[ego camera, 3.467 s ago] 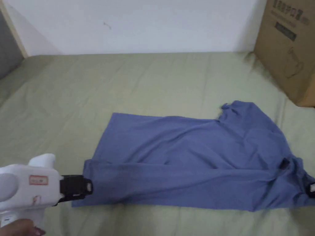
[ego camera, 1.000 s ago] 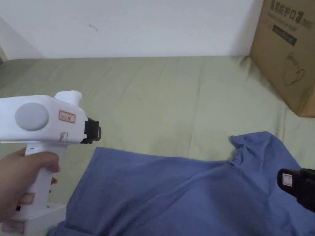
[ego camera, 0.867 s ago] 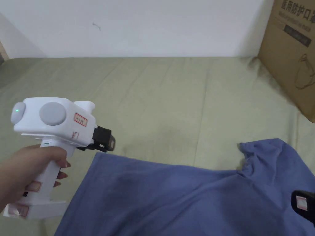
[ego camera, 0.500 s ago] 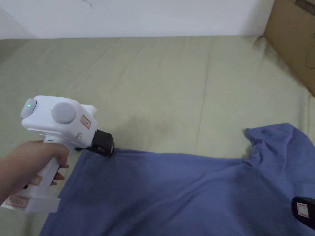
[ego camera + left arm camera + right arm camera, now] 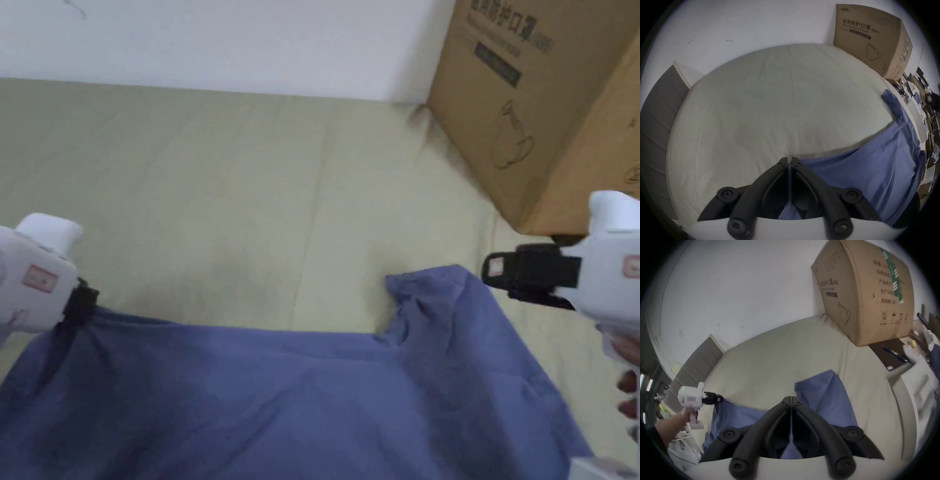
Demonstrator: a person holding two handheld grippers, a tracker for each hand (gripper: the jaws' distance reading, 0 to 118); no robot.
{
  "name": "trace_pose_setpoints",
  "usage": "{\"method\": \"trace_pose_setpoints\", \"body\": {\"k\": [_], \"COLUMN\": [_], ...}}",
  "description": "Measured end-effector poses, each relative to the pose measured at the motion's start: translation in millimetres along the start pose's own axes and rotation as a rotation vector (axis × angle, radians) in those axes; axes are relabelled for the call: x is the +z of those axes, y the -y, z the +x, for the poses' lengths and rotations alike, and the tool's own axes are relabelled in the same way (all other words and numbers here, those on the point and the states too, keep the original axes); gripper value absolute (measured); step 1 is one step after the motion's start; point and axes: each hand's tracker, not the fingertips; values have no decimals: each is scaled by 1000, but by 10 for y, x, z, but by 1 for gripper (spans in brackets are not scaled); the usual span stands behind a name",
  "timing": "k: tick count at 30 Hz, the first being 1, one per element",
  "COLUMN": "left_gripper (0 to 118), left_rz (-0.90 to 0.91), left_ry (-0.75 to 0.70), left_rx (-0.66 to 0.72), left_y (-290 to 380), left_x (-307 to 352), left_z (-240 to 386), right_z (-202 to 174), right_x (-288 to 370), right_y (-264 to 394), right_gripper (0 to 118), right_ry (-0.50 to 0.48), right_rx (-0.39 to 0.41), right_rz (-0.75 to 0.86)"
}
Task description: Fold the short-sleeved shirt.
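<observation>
From my seat, nearest me is the blue shirt (image 5: 300, 400), spread on the green sheet (image 5: 237, 206) with its far edge running across toward the cardboard box (image 5: 537, 106). My left gripper (image 5: 789, 164) has its jaws pressed together on a corner of the shirt's far edge, at the end away from the box; cloth shows between the closed tips in the left gripper view. My right gripper (image 5: 490, 270) is at the box end, just beside a raised fold of the shirt. In the right gripper view its jaws meet with a thin strip of blue cloth between them, so it is clenched on the shirt too. The box stands on the sheet against the white wall (image 5: 237, 44), and it carries printed writing and a line drawing that I leave unread.
</observation>
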Motion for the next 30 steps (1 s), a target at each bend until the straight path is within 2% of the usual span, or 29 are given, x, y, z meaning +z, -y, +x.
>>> {"method": "trace_pose_setpoints", "body": {"k": [1, 2, 3, 4, 5, 9, 10, 12, 13, 14, 15, 16, 17, 19, 21, 26, 30], "left_gripper": [1, 1, 1, 1, 1, 1, 1, 1, 1, 1, 1, 1, 1, 1, 1, 1, 1], "left_rz": [9, 18, 36, 50, 58, 70, 64, 43, 38, 35, 29, 20, 15, 14, 19, 84, 133], "left_ry": [-1, -2, -12, -21, -21, -32, -34, -32, -33, -33, -34, -35, -38, -38, -41, -36, -45], "left_rx": [1, -4, -17, -27, -32, -38, -37, -27, -22, -17, -15, -14, -14, -2, 20, 115, 154], "left_y": [-12, -14, -13, -4, 6, 46, 55, 71, 81, 92, 95, 100, 110, 114, 110, 3, -104], "left_x": [37, 62, 88, 112, 127, 131, 113, 81, 63, 49, 34, 15, -1, -6, 14, 215, 376], "left_z": [34, 44, 55, 65, 77, 76, 64, 39, 38, 27, 16, 9, 18, 3, -1, -84, -125], "right_z": [124, 192, 247, 336, 409, 627, 674, 716, 716, 685, 661, 633, 599, 540, 484, 392, 336], "right_x": [-154, -295, -449, -610, -728, -1167, -1248, -1309, -1320, -1287, -1245, -1224, -1202, -1118, -1007, -575, -364], "right_y": [-126, -215, -281, -288, -291, -153, -91, -10, 11, 8, 7, 2, -15, -51, -116, -373, -589], "right_gripper": [34, 81, 105, 114, 111, 101, 96, 74, 73, 64, 51, 31, 0, 0, 0, 0, 0], "right_ry": [-17, 29, 112, 176, 190, 348, 386, 428, 430, 423, 410, 402, 398, 357, 360, 314, 303], "right_rx": [-18, -22, -15, -8, 1, -16, -6, -9, -12, -3, 9, 17, 38, 47, 49, -4, -30], "right_rz": [-61, -139, -224, -255, -278, -464, -488, -485, -489, -473, -460, -467, -482, -470, -434, -239, -193]}}
